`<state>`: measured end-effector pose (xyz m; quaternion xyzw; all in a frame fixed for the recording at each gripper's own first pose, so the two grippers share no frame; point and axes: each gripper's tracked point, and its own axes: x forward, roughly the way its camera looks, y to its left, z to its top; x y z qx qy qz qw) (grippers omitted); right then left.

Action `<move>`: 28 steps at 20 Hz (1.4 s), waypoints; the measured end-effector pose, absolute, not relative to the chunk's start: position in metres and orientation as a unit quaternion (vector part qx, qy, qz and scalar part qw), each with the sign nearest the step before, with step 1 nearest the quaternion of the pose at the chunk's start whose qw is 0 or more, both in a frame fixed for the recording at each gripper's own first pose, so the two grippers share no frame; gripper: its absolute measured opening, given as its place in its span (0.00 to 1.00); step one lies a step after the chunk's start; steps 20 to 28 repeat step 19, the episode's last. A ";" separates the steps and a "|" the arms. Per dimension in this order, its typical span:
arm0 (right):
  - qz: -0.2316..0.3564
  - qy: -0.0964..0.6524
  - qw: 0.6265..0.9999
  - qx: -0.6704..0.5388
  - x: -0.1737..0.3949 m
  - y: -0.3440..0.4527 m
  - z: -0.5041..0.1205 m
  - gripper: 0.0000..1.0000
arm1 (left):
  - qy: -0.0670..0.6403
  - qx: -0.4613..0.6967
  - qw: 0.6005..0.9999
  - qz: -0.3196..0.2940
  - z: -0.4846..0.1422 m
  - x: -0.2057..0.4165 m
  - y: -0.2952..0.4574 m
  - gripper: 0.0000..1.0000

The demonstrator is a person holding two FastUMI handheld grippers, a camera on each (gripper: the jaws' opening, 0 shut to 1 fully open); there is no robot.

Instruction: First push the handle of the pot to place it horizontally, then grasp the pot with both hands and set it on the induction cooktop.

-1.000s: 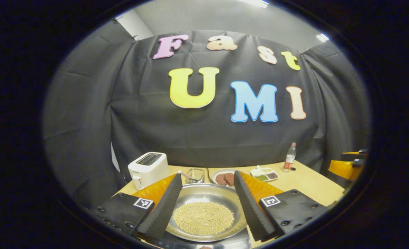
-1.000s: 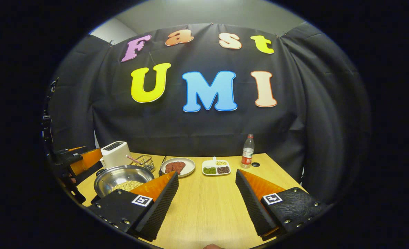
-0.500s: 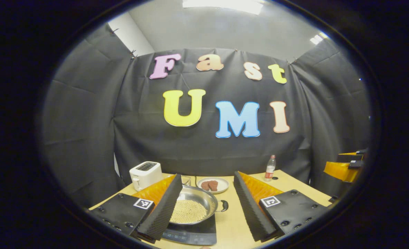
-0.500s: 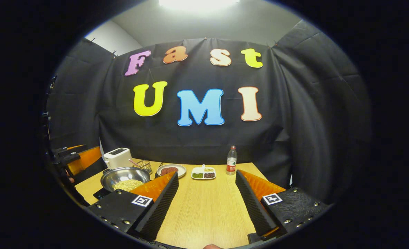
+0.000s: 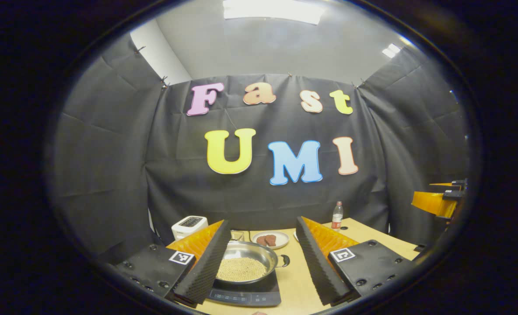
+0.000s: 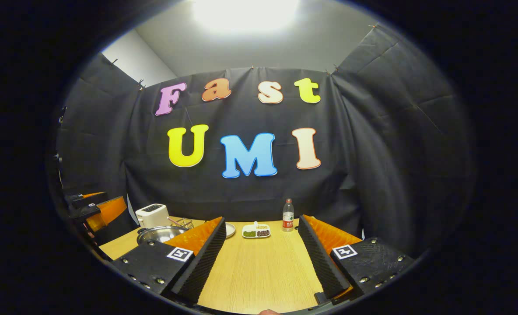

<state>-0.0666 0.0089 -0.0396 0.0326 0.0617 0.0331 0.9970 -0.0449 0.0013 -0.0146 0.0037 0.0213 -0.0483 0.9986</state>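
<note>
A steel pot (image 5: 246, 262) filled with pale beans rests on the black induction cooktop (image 5: 248, 293) on the wooden table. One small black side handle (image 5: 284, 260) points to the right. My left gripper (image 5: 259, 262) is open and held back from the pot, its fingers framing it without touching. In the right gripper view the pot (image 6: 160, 234) sits at the left, partly behind a finger. My right gripper (image 6: 261, 258) is open over bare table, with nothing between its fingers. The other gripper (image 6: 97, 210) shows at the left edge there, and the right gripper (image 5: 438, 202) at the right edge of the left gripper view.
Behind the pot stand a white toaster (image 5: 189, 226), a wire basket (image 6: 185, 223), a plate with meat (image 5: 269, 239), a divided dish of beans (image 6: 256, 231) and a plastic bottle (image 6: 288, 215). Wooden tabletop (image 6: 259, 275) stretches to the right of the cooktop.
Both grippers have drawn back and up from the table, so the pot and dishes look smaller and farther off. The pot stays on the cooktop. Both stay open.
</note>
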 end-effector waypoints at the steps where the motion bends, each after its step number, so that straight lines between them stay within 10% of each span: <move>1: 0.032 0.059 0.997 0.033 -0.068 0.011 -0.037 1.00 | 0.017 0.004 0.999 -0.042 -0.011 -0.050 0.008 0.97; 28: 0.009 0.040 0.999 0.025 -0.092 0.017 -0.012 1.00 | -0.009 0.014 0.999 -0.041 0.003 -0.075 0.036 1.00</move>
